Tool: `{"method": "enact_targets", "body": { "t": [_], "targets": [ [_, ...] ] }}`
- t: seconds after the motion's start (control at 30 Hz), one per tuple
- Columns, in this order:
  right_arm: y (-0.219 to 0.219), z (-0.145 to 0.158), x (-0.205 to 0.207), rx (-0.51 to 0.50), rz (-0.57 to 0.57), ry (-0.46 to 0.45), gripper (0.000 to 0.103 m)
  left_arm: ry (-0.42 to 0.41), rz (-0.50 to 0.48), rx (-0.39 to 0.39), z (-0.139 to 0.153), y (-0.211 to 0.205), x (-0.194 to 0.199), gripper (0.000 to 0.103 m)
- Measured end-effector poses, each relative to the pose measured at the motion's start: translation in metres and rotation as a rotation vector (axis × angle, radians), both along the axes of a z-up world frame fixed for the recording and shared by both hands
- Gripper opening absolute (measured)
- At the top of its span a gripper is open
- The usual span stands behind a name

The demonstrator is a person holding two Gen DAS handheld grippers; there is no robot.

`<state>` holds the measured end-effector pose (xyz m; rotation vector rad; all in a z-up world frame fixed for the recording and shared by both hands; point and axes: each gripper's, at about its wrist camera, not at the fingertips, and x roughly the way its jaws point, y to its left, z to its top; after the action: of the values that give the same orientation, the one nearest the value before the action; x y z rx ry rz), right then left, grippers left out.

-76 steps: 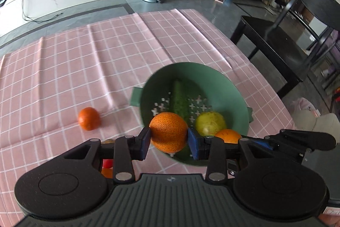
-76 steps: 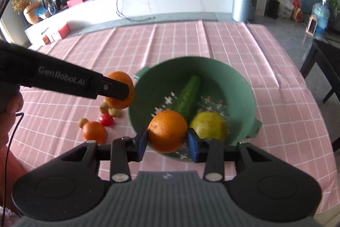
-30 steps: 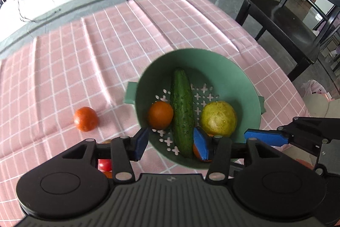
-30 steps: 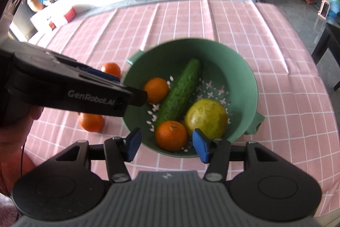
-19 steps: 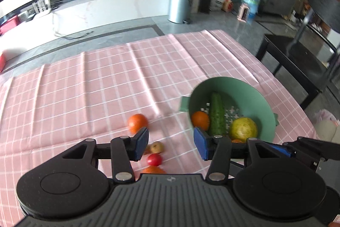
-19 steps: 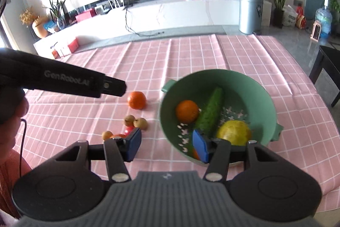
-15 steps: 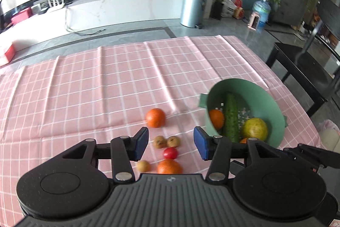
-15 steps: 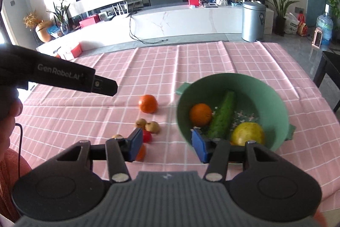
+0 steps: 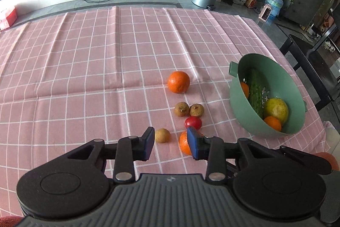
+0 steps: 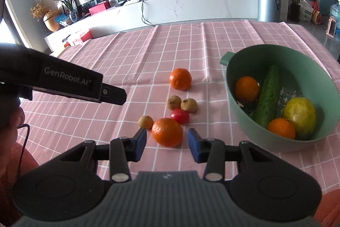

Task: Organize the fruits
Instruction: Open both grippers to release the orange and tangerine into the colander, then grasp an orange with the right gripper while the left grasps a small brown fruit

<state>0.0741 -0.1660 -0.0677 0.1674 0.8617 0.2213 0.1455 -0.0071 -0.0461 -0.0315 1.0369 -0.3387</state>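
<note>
A green colander [image 9: 238, 86] [image 10: 282, 56] sits at the right of the pink checked cloth, holding a cucumber [image 10: 266, 97], a yellow-green fruit [image 10: 299, 115] and two oranges [image 10: 246, 88] [image 10: 280, 128]. On the cloth lie a far orange [image 9: 178, 82] [image 10: 180, 79], a near orange [image 10: 167, 132] [image 9: 183, 142], a red tomato [image 9: 193, 122] [image 10: 180, 116] and three small brown fruits [image 9: 181, 109] [image 9: 162, 135]. My left gripper [image 9: 171, 143] is open and empty above the near fruits. My right gripper [image 10: 166, 143] is open, its jaws either side of the near orange, held above it.
The left gripper's black arm [image 10: 63, 82] crosses the left of the right wrist view. The table's right edge [image 9: 297, 78] lies just past the colander, with a black chair [image 9: 314, 69] beyond. The far half of the cloth [image 9: 106, 46] holds no objects.
Both grippers let go of their oranges into the colander, opened, then pulled back and swung left towards the loose fruits on the cloth.
</note>
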Motion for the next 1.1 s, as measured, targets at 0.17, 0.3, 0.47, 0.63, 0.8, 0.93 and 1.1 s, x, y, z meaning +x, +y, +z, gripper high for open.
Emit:
{"method": "enact_targets", "body": {
  "t": [0.17,0.3,0.47,0.63,0.8,0.93,1.1],
  "targets": [
    [0.007,-0.014,0.013,-0.002,-0.005,0.044,0.040,0.049,0.000,0.001,-0.018,0.001,0.010,0.042],
    [0.009,-0.023,0.024,-0.003,0.001,0.068,0.041,0.083,0.004,-0.004,-0.032,0.004,0.019,0.041],
    [0.015,-0.033,0.035,-0.015,0.021,0.087,0.041,0.130,0.010,-0.025,-0.048,0.006,0.028,0.041],
    [0.015,-0.038,0.041,-0.019,0.029,0.095,0.041,0.156,0.005,-0.050,-0.056,0.006,0.035,0.039],
    [0.015,-0.041,0.045,-0.004,0.048,0.102,0.042,0.180,-0.005,-0.049,-0.064,0.003,0.037,0.034],
    [0.014,-0.043,0.046,0.004,0.058,0.105,0.043,0.189,0.011,-0.051,-0.069,0.002,0.039,0.034],
    [0.014,-0.047,0.048,0.020,0.072,0.118,0.044,0.188,0.007,-0.042,-0.073,0.000,0.041,0.029]
  ]
}}
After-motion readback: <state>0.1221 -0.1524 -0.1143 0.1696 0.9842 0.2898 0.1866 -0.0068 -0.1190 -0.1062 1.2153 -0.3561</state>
